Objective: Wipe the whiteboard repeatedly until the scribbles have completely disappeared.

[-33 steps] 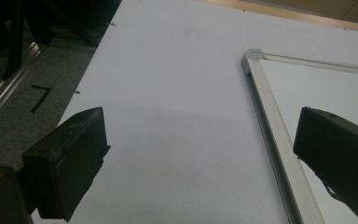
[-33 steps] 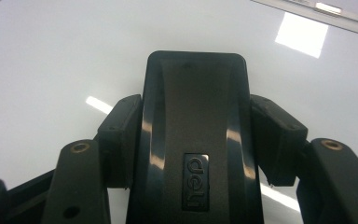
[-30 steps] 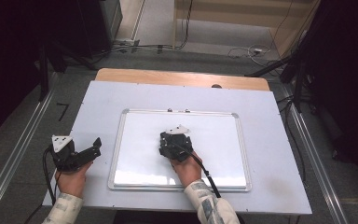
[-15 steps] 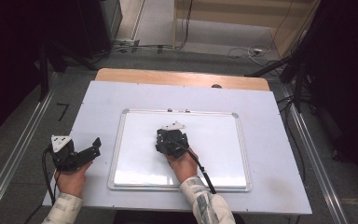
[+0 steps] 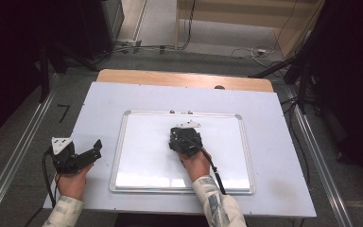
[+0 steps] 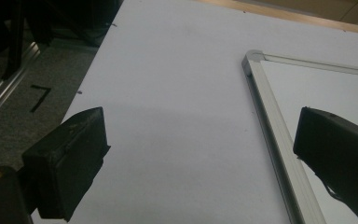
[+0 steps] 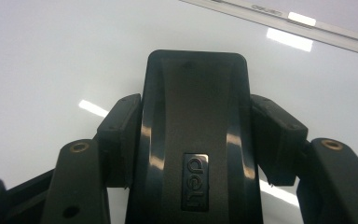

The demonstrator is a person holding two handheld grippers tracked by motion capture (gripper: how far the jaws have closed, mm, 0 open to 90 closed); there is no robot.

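Whiteboard eraser (image 7: 196, 140) is the thing in play. Left claw (image 5: 82, 153) sits wide open and empty on the tabletop (image 5: 99, 101) beside the whiteboard (image 5: 142, 156); right claw (image 5: 185, 137) is clamped on that black eraser, mid-board near the top edge.

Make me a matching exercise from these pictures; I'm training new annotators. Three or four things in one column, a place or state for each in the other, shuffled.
Things:
1. eraser
2. left gripper
3. whiteboard
4. right gripper

Places or states:
a. open, over the bare table left of the board
b. lies flat on the table, framed in metal
c. black, clamped between two jaws
d. shut, over the white surface of the board

Pairs: 1-c, 2-a, 3-b, 4-d
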